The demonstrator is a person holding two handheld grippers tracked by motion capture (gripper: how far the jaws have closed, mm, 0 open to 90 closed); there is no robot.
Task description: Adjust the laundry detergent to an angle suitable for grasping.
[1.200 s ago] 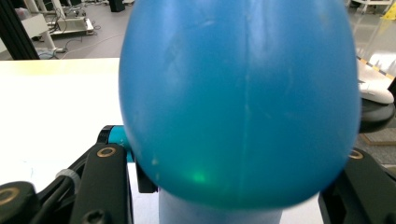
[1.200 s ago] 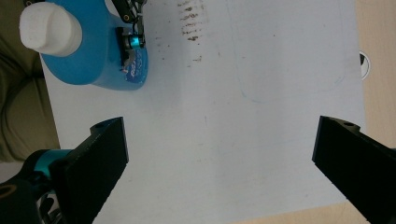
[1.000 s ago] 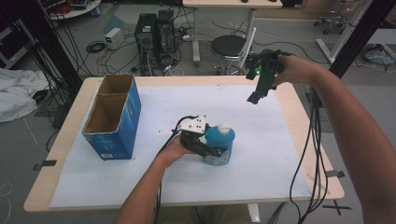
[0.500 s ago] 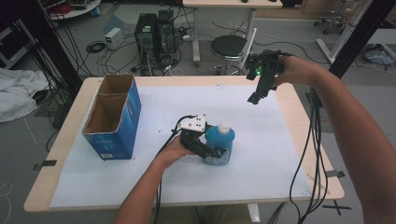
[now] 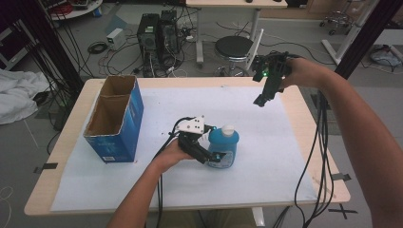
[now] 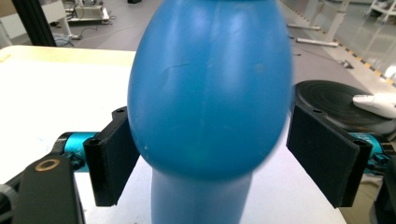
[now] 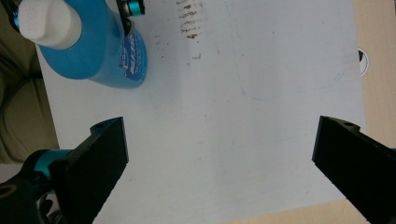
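A blue bottle with a white cap stands upright on the white sheet near the table's middle. My left gripper reaches it from the left, low on its body. In the left gripper view the bottle sits between the black jaws. The jaws have just been opening: the right pad stands clear of the bottle, and the left pad is at its side. My right gripper hangs open above the table's far right, its jaws wide over bare sheet. The bottle shows at that view's top left.
An open blue cardboard box with two compartments stands at the table's left. The white sheet covers most of the wooden table. Behind the table are a black stool, computer towers and floor cables.
The left gripper's jaws look slightly wider around the bottle. Both hands and the bottle stay where they were.
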